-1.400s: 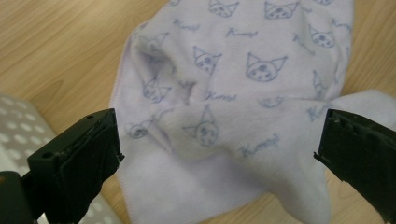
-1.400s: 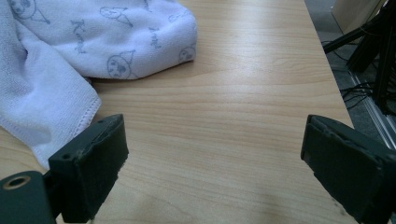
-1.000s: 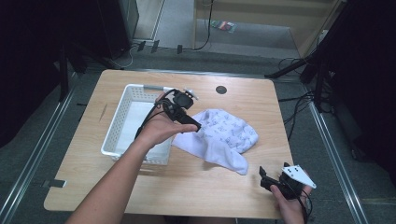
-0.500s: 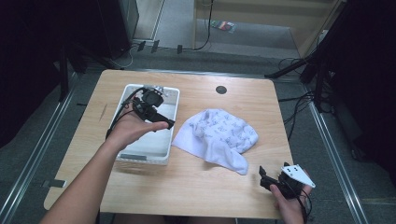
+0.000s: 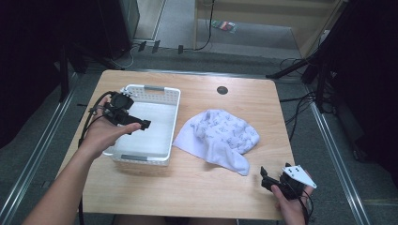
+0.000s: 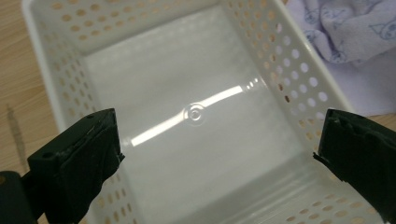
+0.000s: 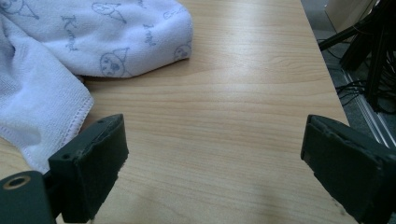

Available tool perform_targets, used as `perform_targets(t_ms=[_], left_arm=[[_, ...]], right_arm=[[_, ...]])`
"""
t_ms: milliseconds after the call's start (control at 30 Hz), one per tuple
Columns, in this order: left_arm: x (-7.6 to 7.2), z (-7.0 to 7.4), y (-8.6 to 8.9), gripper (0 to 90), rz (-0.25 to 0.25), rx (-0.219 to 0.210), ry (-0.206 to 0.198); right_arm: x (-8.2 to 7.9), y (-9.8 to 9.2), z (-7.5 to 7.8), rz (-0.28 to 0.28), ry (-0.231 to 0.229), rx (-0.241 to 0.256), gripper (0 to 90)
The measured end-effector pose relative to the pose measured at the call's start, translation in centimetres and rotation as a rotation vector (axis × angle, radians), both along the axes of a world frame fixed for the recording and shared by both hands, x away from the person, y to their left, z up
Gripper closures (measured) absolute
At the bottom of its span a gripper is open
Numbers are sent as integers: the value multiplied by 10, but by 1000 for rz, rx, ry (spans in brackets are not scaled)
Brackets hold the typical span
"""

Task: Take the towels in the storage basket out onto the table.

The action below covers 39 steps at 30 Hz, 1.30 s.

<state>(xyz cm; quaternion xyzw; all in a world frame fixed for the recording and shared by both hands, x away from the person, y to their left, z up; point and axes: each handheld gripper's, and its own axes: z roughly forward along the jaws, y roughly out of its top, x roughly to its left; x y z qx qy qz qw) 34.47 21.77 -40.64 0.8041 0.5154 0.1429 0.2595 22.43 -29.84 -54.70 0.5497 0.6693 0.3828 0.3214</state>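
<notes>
Fingers on the right gripper (image 5: 264,178) stand wide apart with nothing between them, low over bare wood near the desk's (image 5: 197,183) front right corner; in the right gripper view its two black pads (image 7: 91,170) frame empty tabletop, with the hem of the white printed towel (image 7: 70,51) just beyond the left pad. Farther in, that towel lies crumpled in the middle of the desk, its near corner pointing at the right gripper and its far side just beside the white perforated basket (image 5: 165,123). Farthest, the left gripper (image 5: 141,125) hovers over the basket's left side with its jaws spread equally wide, holding nothing; the left gripper view looks straight down into the empty basket (image 6: 299,79), the towel (image 6: 345,28) showing past one wall. Judging from this layout, the likely trouble is a poor pinch on the towel: catching only the thin hem could let it slip free or drag across the wood, and a trailing fold could snag the basket's rim and shove the light basket toward the desk's left edge.
</notes>
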Motion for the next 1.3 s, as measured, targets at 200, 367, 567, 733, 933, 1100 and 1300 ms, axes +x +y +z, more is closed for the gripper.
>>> perform_targets(t_ms=[200, 367, 567, 733, 933, 1100, 1300], left_arm=[[-11, -5, 21, 0, 29, -17, -10], [-28, -12, 45, 0, 86, -48, -48], [-49, -24, 71, 0, 134, -77, -80], [-67, -35, 89, 0, 170, -103, -111], [-84, -52, 106, 0, 198, -148, -121], [-106, -71, 121, 0, 213, -242, -154], [-121, -86, 134, 0, 244, -301, -217]], right_arm=[[0, 0, 0, -1, 0, 0, 71], [0, 0, 0, -4, 1, -2, 71], [0, 0, 0, -5, -1, -2, 71], [0, 0, 0, -9, -1, -3, 71], [0, 0, 0, -13, -1, -5, 71], [-1, 0, 0, -17, -2, -7, 71], [-1, 0, 0, -21, -2, -7, 71]])
